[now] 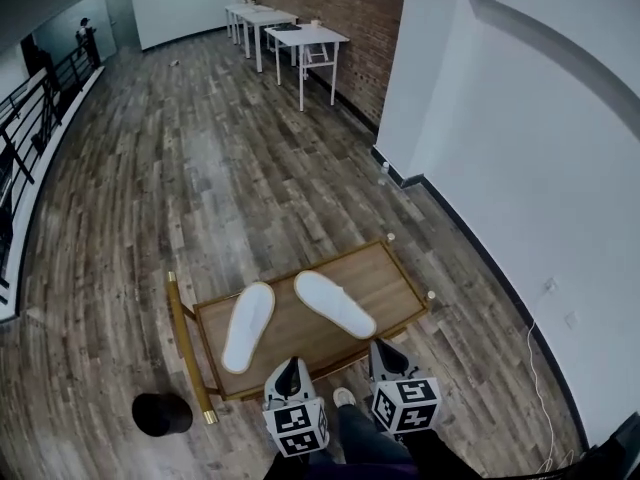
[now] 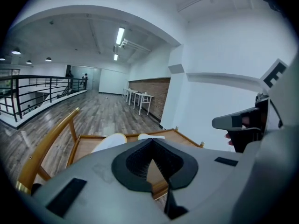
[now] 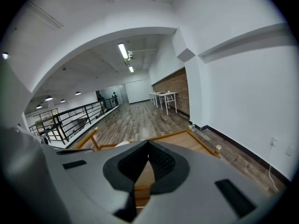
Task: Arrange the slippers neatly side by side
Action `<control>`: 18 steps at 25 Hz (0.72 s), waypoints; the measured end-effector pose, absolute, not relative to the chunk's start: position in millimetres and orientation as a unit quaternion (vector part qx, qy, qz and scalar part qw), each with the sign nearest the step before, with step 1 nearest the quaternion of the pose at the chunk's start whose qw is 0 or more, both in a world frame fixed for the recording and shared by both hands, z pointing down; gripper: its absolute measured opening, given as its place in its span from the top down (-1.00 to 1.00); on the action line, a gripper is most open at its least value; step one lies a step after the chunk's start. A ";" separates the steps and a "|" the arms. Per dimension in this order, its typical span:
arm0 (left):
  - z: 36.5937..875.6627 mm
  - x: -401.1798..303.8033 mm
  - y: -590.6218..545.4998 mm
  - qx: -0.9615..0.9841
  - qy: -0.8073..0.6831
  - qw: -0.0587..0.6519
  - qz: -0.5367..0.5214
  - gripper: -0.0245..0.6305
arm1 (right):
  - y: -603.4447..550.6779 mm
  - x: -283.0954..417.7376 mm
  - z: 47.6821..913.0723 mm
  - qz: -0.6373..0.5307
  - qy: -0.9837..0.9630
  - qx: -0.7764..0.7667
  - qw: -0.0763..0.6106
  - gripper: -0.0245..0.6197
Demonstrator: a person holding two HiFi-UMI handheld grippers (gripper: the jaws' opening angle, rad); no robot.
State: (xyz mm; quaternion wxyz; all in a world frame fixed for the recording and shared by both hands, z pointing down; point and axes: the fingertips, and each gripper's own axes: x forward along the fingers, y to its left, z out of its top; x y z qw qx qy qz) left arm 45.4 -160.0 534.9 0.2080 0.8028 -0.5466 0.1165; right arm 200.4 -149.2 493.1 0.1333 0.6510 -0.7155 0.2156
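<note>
Two white slippers lie on a low wooden table (image 1: pixel 390 273) with a gold frame. The left slipper (image 1: pixel 248 326) points slightly right, and the right slipper (image 1: pixel 334 303) slants away to the left, so their far ends come close while the near ends splay apart. My left gripper (image 1: pixel 291 368) hovers at the table's near edge, short of the left slipper, jaws shut on nothing. My right gripper (image 1: pixel 384 350) hangs at the near right edge, also shut and empty. In the left gripper view the slippers (image 2: pixel 110 141) show just beyond the closed tips (image 2: pixel 150 141). The right gripper view has its closed tips (image 3: pixel 148 143) over the table (image 3: pixel 189 138).
A gold rail (image 1: pixel 186 348) runs along the table's left side. A black round object (image 1: pixel 162 414) sits on the wooden floor at the left. My shoe (image 1: pixel 344 397) is between the grippers. A white wall (image 1: pixel 520 188) runs on the right, white desks (image 1: pixel 300 36) stand far back, and a railing (image 1: pixel 30 118) is at the left.
</note>
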 end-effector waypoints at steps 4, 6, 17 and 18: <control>535.6 36.6 -181.7 0.773 -0.587 0.213 0.112 0.93 | -186.1 194.6 494.9 0.213 -0.747 0.614 0.142 0.93; 535.2 34.1 -191.0 0.759 -0.605 0.214 0.109 0.93 | -203.1 194.6 496.0 0.211 -0.760 0.598 0.145 0.93; 532.5 38.0 -215.4 0.700 -0.672 0.219 0.105 0.93 | -260.4 193.4 500.6 0.208 -0.815 0.515 0.166 0.93; 533.6 37.3 -215.4 0.696 -0.676 0.219 0.105 0.93 | -262.8 193.7 502.3 0.209 -0.817 0.511 0.166 0.93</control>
